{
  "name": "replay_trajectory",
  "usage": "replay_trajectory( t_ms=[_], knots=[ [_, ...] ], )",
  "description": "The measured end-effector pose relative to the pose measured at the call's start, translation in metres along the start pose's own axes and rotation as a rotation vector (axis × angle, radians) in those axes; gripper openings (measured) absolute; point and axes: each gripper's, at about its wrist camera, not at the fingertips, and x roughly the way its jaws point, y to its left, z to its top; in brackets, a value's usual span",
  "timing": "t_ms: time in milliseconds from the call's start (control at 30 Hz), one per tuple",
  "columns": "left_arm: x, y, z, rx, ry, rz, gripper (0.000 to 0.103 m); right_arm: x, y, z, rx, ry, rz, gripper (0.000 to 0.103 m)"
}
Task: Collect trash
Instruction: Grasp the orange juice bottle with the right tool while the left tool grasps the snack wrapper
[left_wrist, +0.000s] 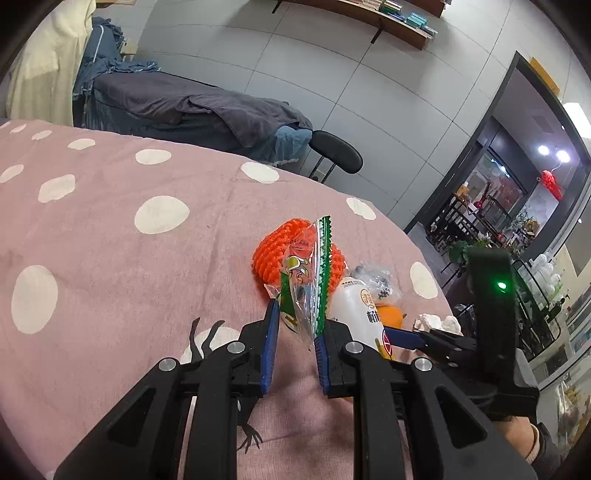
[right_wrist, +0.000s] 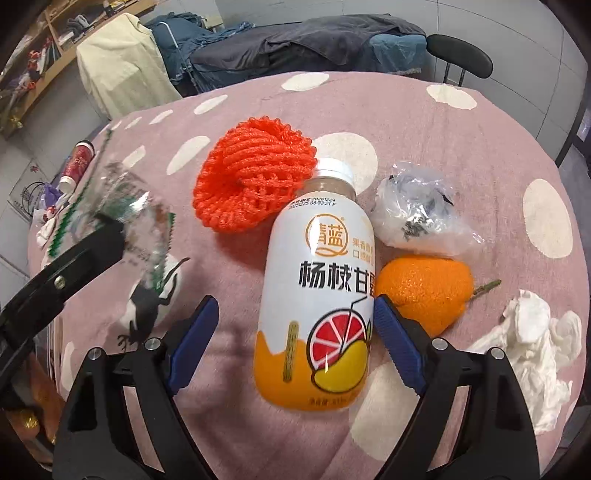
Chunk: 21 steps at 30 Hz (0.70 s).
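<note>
My left gripper (left_wrist: 295, 321) is shut on a clear snack wrapper (left_wrist: 303, 266) with green zigzag edges, which stands up between the blue pads above the cloth. The right wrist view shows that wrapper (right_wrist: 136, 206) lifted at the left. My right gripper (right_wrist: 295, 302) is open and points down over a lying white-and-orange drink bottle (right_wrist: 317, 280). Its right pad is close to the bottle's side and its left pad stands well apart. Around the bottle lie an orange foam net (right_wrist: 255, 177), a crumpled clear plastic bag (right_wrist: 417, 210), an orange fruit (right_wrist: 424, 291) and a crumpled white tissue (right_wrist: 532, 343).
Everything rests on a round table under a pink cloth with white dots (left_wrist: 110, 258). A black chair (left_wrist: 336, 149) stands behind the far edge, and a cot with dark blankets (left_wrist: 192, 107) lies beyond it. A red-and-white can (right_wrist: 75, 162) shows past the table's left edge.
</note>
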Motion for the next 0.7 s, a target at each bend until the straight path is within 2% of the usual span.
replay_trajectory(
  t_ms=[200, 467, 700],
  knots=[
    [-0.001, 0.000, -0.006, -0.002, 0.005, -0.008, 0.018, 0.026, -0.001, 0.012, 0.020, 0.026, -0.032, 0.062],
    [-0.012, -0.004, -0.010, 0.004, -0.008, -0.026, 0.018, 0.005, -0.005, -0.007, 0.053, 0.003, -0.011, 0.061],
    [-0.024, -0.016, -0.021, 0.033, -0.011, -0.058, 0.018, -0.040, -0.008, -0.049, 0.088, -0.033, 0.055, 0.061]
  ],
)
